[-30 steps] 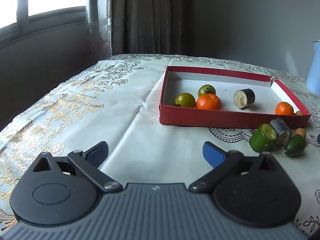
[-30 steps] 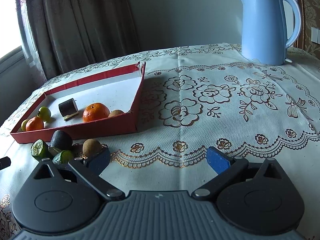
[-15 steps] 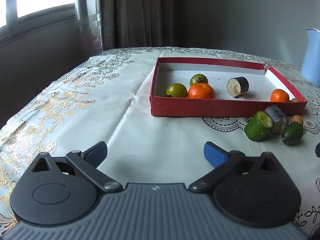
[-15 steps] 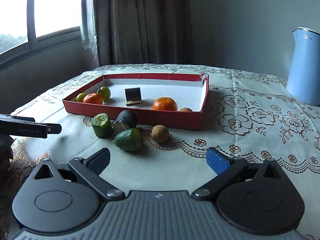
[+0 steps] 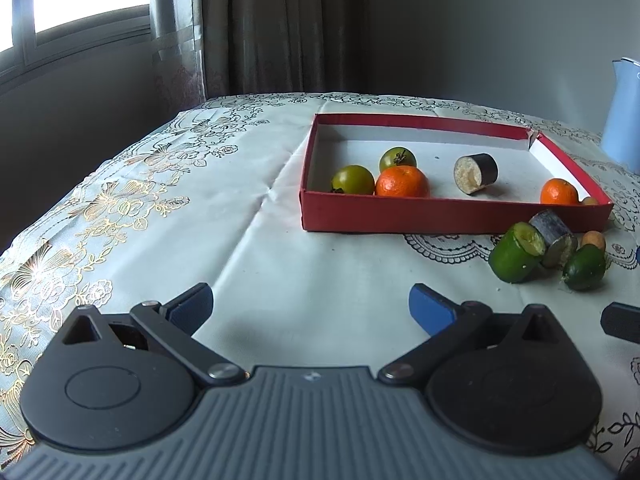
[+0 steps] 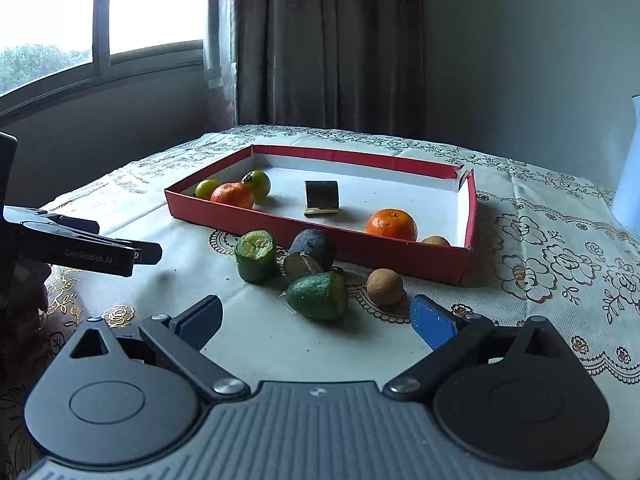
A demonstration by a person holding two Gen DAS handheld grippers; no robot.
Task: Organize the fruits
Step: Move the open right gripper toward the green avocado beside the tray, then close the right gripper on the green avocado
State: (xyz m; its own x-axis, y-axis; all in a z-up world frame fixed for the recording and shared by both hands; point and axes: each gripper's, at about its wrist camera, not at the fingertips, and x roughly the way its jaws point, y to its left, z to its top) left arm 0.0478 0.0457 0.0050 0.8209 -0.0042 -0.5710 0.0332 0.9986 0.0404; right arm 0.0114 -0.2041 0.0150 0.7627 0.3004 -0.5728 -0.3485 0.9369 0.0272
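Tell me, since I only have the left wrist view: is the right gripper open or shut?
Observer: The right gripper is open and holds nothing.
Operator: Which fruit is closest ahead of it?
Observer: A green fruit piece, lying on the tablecloth in line with the gap between its fingers.
Operator: Anything in the tray next to the right-hand orange?
Observer: Yes, a small brown fruit sits beside that orange, in the near corner of the red tray.

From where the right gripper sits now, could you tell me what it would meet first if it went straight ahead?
Most likely the green fruit piece lying on the tablecloth, straight ahead of the open right gripper. Depth is hard to judge in this view.
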